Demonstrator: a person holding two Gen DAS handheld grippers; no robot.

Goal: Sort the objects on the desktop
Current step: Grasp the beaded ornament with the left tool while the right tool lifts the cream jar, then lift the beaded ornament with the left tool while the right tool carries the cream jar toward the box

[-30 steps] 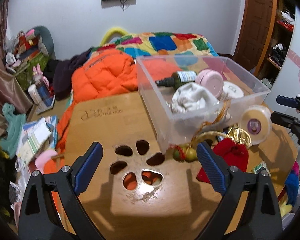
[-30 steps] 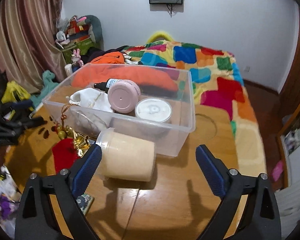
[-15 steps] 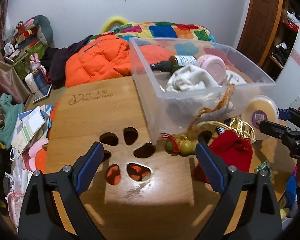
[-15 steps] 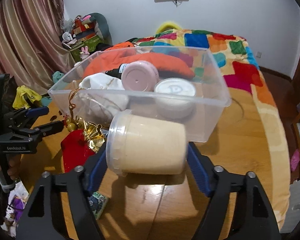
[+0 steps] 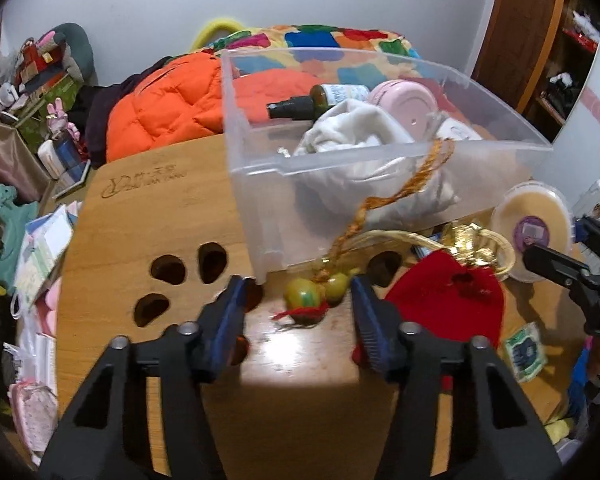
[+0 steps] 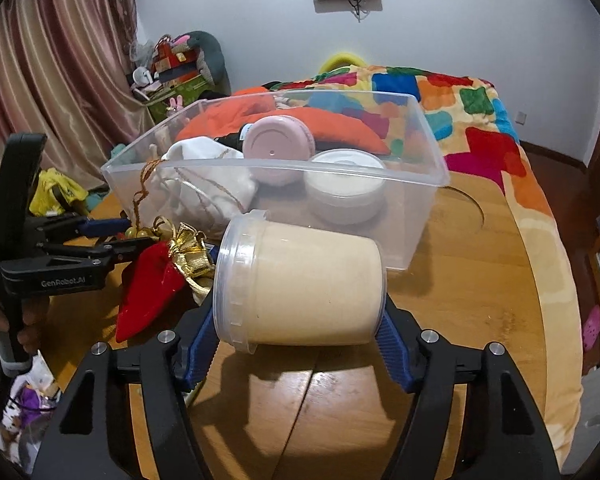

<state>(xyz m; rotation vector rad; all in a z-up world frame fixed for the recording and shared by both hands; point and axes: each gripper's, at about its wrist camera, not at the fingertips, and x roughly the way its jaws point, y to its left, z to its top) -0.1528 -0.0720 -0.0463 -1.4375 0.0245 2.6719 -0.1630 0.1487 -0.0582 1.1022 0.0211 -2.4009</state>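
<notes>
- Wooden table (image 5: 148, 216) carries everything; a clear bin (image 5: 260, 184) stands beyond both sets of jaws.
- Left gripper (image 5: 296, 300): jaws closing, not yet pressing anything. Between the tips lies a green bead charm (image 5: 304, 294) with a red tassel, its gold cord running up over the bin's wall.
- Just right of those jaws sits a red pouch (image 5: 440, 300), with gold ribbon (image 5: 476, 240) past it.
- Inside the bin, ahead of the jaws: white cloth (image 5: 352, 132), a dark bottle (image 5: 316, 100), a pink jar (image 5: 404, 100).
- Right gripper (image 6: 296, 328): jaws clamped on a cream tub (image 6: 300, 288) lying on its side, one pad at the lid end, the other at the base.
- Left of these jaws are the pouch and the other gripper; straight ahead, touching or nearly touching the tub, is the bin, with a white jar (image 6: 344, 180) inside.
</notes>
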